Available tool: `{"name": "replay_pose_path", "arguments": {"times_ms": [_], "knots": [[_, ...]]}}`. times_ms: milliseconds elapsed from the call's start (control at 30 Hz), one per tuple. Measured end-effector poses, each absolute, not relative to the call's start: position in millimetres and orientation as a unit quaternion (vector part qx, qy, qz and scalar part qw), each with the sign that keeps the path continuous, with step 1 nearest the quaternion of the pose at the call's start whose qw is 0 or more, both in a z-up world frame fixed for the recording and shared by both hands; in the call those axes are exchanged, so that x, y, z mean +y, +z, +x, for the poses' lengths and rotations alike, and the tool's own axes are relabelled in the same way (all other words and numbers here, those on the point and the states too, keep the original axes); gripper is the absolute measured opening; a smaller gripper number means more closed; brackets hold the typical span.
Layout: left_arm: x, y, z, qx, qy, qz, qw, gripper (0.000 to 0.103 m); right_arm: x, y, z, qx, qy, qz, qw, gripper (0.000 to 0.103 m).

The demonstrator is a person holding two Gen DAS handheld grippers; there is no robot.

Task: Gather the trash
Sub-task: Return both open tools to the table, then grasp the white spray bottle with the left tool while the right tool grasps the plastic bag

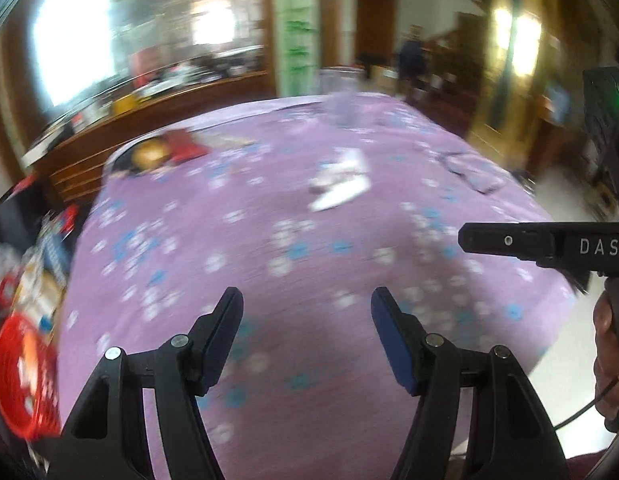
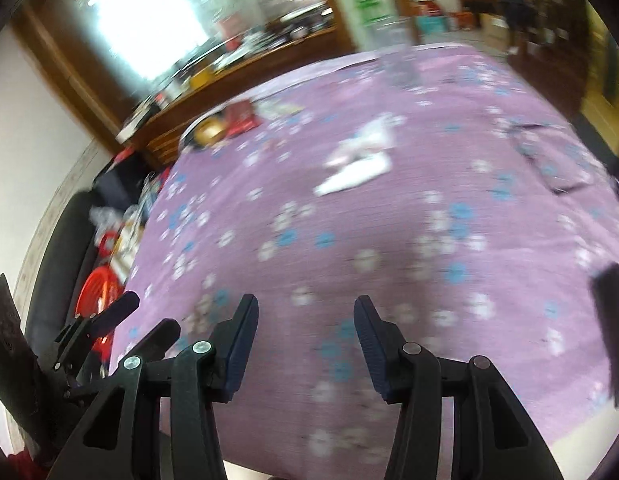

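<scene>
White crumpled paper trash (image 1: 341, 180) (image 2: 359, 164) lies on the purple flowered bedspread (image 1: 269, 264) (image 2: 389, 240), near its middle and well ahead of both grippers; blur hides its exact outline. A clear bottle-like object (image 1: 343, 110) (image 2: 397, 64) stands beyond it, and red and yellow packets (image 1: 165, 150) (image 2: 229, 120) lie toward the far left edge. The left gripper (image 1: 306, 312) is released, jaws apart over bare cloth with nothing between them. The right gripper (image 2: 305, 320) is likewise released and empty; in the left view 1 of its fingers (image 1: 509, 240) crosses at right. A red basket (image 1: 21, 380) (image 2: 99, 288) sits on the floor left of the bed, probably the receptacle. Judged step: approach to the paper. For a clean pick, slow the hand, bring 1 gripper down over the crumple's thickest fold, and close without pinching the cloth beneath.
</scene>
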State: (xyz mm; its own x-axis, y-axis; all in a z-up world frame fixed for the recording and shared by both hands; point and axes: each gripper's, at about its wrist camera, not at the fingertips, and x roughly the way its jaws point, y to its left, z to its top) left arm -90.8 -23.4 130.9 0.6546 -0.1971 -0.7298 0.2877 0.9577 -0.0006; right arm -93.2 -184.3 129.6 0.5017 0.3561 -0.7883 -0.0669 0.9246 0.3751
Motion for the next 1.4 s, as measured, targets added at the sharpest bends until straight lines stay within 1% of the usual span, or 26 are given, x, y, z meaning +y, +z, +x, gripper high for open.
{"name": "replay_pose_path", "arguments": {"times_ms": [200, 467, 600, 767, 867, 900, 933, 967, 1033, 1100, 1267, 1400], "knots": [[-76, 134, -56, 0.393, -0.198, 0.099, 0.892, 0.067, -255, 137, -118, 0.466, 0.054, 0.19, 0.863, 0.054], [-113, 127, 11, 0.396, -0.251, 0.152, 0.87, 0.067, -312, 147, -157, 0.445, -0.012, 0.217, 0.869, 0.054], [-124, 105, 53, 0.417, -0.267, 0.176, 0.85, 0.067, -334, 149, -173, 0.441, -0.041, 0.224, 0.868, 0.054], [-125, 71, 104, 0.462, -0.265, 0.168, 0.829, 0.066, -350, 147, -182, 0.445, -0.065, 0.227, 0.864, 0.054], [-123, 60, 126, 0.477, -0.258, 0.157, 0.825, 0.063, -355, 148, -186, 0.447, -0.074, 0.223, 0.863, 0.054], [-124, 57, 131, 0.48, -0.255, 0.157, 0.824, 0.06, -355, 147, -185, 0.449, -0.077, 0.222, 0.862, 0.054], [-124, 52, 138, 0.485, -0.253, 0.16, 0.822, 0.054, -356, 147, -185, 0.451, -0.079, 0.221, 0.861, 0.054], [-126, 48, 142, 0.49, -0.255, 0.162, 0.818, 0.051, -357, 145, -184, 0.453, -0.081, 0.221, 0.86, 0.054], [-130, 40, 149, 0.497, -0.252, 0.173, 0.812, 0.036, -358, 143, -180, 0.457, -0.083, 0.22, 0.858, 0.054], [-131, 33, 156, 0.504, -0.254, 0.177, 0.806, 0.035, -358, 141, -176, 0.462, -0.082, 0.218, 0.856, 0.054], [-133, 22, 165, 0.51, -0.259, 0.172, 0.802, 0.034, -354, 136, -167, 0.47, -0.078, 0.212, 0.853, 0.053], [-131, 20, 165, 0.507, -0.25, 0.146, 0.812, 0.034, -350, 129, -157, 0.481, -0.073, 0.212, 0.848, 0.053]]}}
